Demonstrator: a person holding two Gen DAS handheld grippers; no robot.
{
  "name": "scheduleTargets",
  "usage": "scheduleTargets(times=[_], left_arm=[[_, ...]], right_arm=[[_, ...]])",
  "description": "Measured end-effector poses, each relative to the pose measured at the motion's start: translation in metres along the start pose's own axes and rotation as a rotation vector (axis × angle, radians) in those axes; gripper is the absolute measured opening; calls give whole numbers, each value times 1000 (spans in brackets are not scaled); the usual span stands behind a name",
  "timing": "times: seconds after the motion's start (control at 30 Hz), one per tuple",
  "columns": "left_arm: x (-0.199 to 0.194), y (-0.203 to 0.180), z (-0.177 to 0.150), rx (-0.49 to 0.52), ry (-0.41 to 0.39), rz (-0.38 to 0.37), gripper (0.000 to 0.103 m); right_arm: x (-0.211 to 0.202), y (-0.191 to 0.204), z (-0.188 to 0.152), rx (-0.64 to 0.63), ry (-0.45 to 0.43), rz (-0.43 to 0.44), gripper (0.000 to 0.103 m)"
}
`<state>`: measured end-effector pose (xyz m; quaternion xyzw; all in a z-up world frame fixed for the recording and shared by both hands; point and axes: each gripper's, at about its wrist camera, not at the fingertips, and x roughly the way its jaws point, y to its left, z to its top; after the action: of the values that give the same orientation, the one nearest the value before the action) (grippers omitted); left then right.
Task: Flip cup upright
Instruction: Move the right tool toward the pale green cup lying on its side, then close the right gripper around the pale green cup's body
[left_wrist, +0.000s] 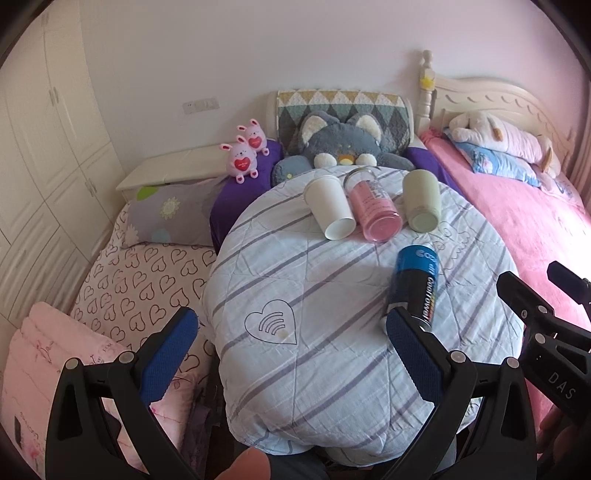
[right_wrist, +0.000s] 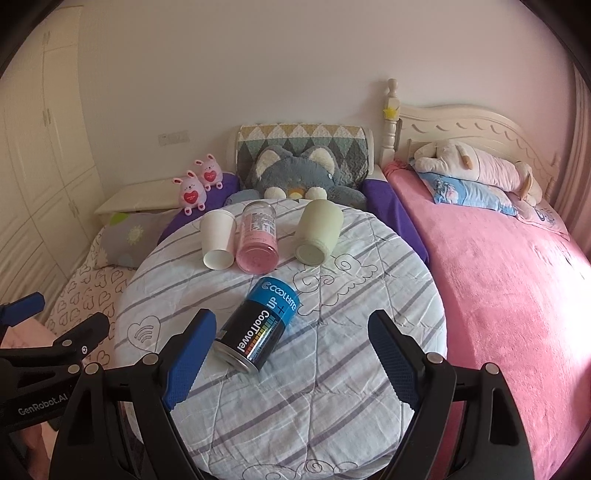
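My right tongs (right_wrist: 291, 354) hang wide open with nothing between the blue pads, just short of the table (right_wrist: 332, 387), a round top under a striped quilted cover. My left tongs (left_wrist: 291, 350) are equally wide apart and empty, lower left of the same surface; their right pad overlaps the can's near end in that view, though I cannot tell whether it touches.

Nearest lies the blue-and-black can (right_wrist: 258, 325), on its side. Its long axis runs from near-left to far-right, metal rim end towards me, blue end away. I judge this the one to take first, being right in front of my right tongs. To do it well, I would come down across the middle of the body, pads square to the long axis, close firmly since the round wall can roll on the soft cover, then lift and swing the far end over, setting it down flat.

Farther back three more lie in a row, all lengthwise towards me: a white paper cup (right_wrist: 218, 240), narrow base near, just beside a pink clear tumbler (right_wrist: 256, 240); a pale green cup (right_wrist: 317, 236) sits apart to the right, base facing me.
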<state>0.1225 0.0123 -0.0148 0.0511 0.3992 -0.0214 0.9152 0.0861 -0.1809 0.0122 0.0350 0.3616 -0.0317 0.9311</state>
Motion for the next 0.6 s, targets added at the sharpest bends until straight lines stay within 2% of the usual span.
scheduleTargets(times=[0.6], left_arm=[[49,0,27,-8,42,27,103]], right_arm=[[49,-2,23,8,56,12,85]])
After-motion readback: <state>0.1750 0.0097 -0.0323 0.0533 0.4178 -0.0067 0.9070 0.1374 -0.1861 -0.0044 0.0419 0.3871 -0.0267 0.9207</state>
